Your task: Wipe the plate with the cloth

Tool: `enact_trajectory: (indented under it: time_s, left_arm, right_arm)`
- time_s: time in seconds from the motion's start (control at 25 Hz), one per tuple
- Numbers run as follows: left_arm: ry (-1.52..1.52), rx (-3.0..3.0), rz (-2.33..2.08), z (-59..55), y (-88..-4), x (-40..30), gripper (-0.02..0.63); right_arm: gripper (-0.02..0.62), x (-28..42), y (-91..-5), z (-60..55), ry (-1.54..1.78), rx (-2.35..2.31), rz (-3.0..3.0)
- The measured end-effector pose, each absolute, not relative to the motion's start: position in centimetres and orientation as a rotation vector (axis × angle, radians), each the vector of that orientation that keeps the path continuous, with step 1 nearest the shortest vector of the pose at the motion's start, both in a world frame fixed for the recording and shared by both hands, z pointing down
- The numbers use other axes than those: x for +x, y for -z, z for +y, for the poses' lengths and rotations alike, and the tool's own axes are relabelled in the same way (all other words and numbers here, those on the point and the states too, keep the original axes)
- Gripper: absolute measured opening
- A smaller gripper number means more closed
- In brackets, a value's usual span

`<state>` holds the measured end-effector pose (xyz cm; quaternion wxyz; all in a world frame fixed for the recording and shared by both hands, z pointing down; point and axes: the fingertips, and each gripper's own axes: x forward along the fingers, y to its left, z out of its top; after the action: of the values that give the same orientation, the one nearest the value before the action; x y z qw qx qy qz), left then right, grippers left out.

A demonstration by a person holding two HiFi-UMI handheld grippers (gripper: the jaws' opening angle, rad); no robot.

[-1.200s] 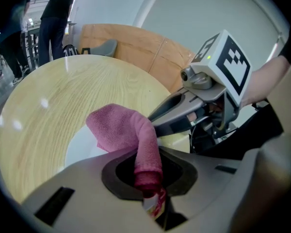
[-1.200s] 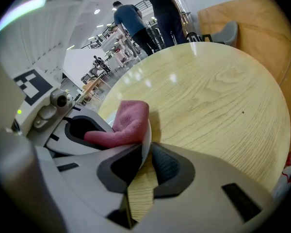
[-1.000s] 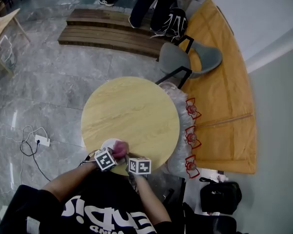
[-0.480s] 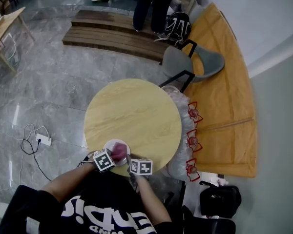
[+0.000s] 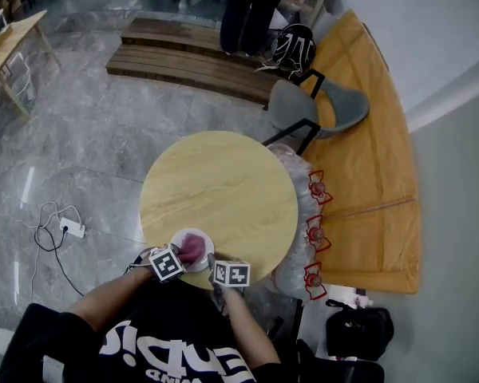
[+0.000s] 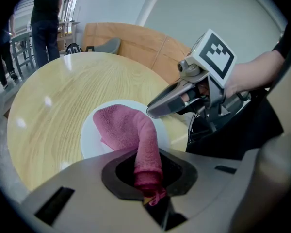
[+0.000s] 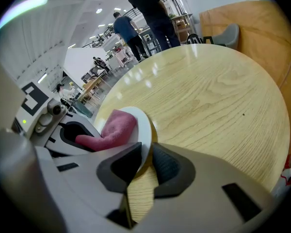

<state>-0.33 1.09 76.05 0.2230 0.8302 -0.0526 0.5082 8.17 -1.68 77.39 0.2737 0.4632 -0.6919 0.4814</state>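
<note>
A small white plate (image 5: 204,241) rests on the near edge of the round wooden table (image 5: 223,186). My right gripper (image 5: 220,266) is shut on the plate's rim (image 7: 144,130), with one jaw on each side of it. A pink cloth (image 5: 190,247) lies bunched on the plate. The left gripper (image 5: 176,258) is shut on one end of the cloth (image 6: 146,164), and the rest of it drapes forward onto the plate (image 6: 90,141). The right gripper (image 6: 174,100) shows in the left gripper view at the plate's far edge. In the right gripper view the left gripper (image 7: 63,130) sits behind the cloth (image 7: 112,129).
A grey chair (image 5: 315,106) stands at the table's far right side. Beside it are plastic-wrapped items (image 5: 291,214) with red tags. A power strip and cable (image 5: 64,230) lie on the floor to the left. People stand by the wooden bench (image 5: 184,58) beyond.
The pink cloth has shifted slightly over the plate with the left gripper. The right gripper keeps its hold on the rim. The head view has drifted a little.
</note>
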Motion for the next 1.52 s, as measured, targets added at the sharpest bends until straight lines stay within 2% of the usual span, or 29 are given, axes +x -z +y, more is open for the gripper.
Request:
enact_trajectory:
  time_s: [1.52]
  left_arm:
    - [-1.422,2.278,-0.264,-1.0,-75.0,-2.6,0.054]
  right_arm:
    - [0.071,8.2,-77.2,-1.5,-1.27,1.199,-1.914]
